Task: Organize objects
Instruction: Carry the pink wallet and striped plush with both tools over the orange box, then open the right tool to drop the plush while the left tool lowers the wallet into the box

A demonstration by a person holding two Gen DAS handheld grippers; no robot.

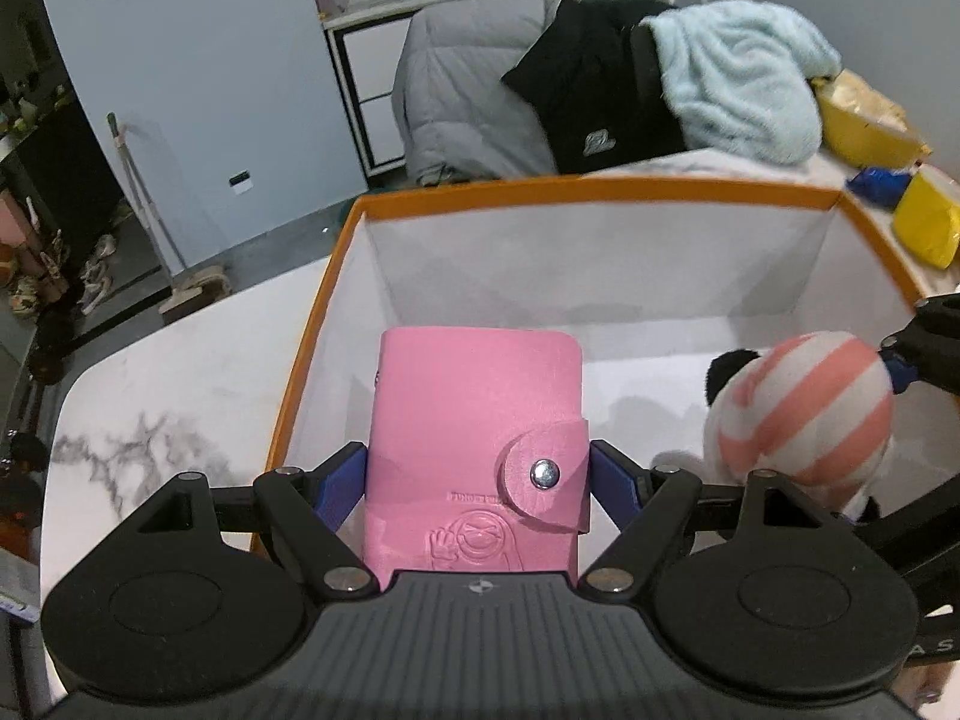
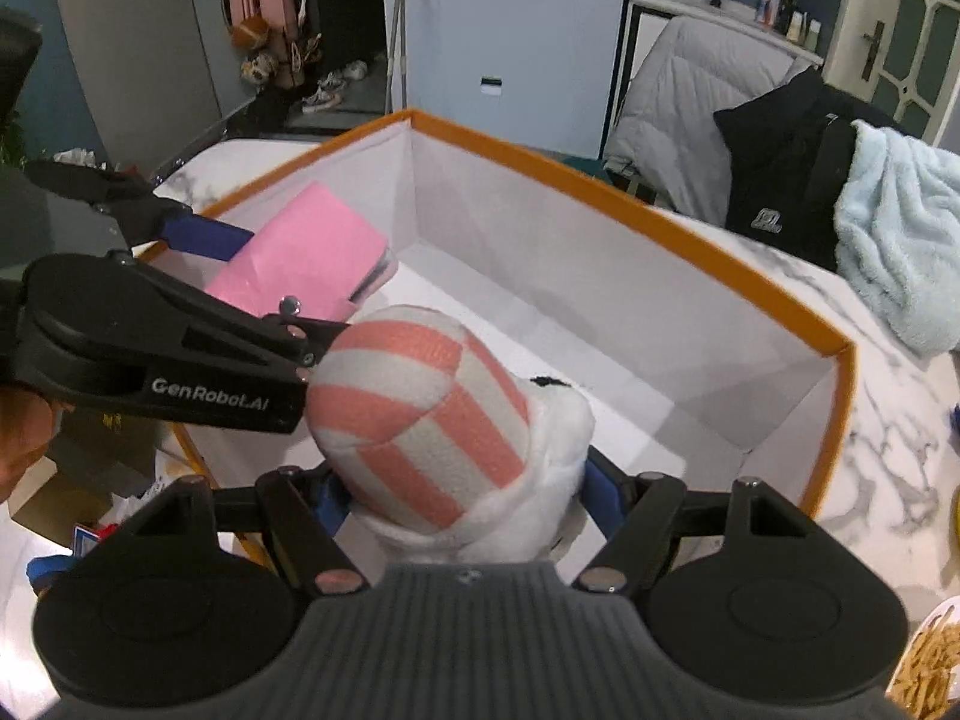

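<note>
My left gripper (image 1: 477, 480) is shut on a pink snap wallet (image 1: 474, 438) and holds it over the near left part of an orange-rimmed box (image 1: 600, 189) with a white inside. The wallet also shows in the right wrist view (image 2: 306, 258). My right gripper (image 2: 465, 492) is shut on a white plush toy with a pink-and-white striped cap (image 2: 432, 420), held over the box (image 2: 600, 198) near its front wall. The plush also shows in the left wrist view (image 1: 804, 414), to the right of the wallet.
The box stands on a white marble table (image 1: 168, 396). Yellow packages (image 1: 924, 222) lie at the far right. A chair with a grey jacket (image 1: 474, 96), black garment and light blue fleece (image 1: 738, 78) stands behind. A plate of fries (image 2: 930, 660) is at the near right.
</note>
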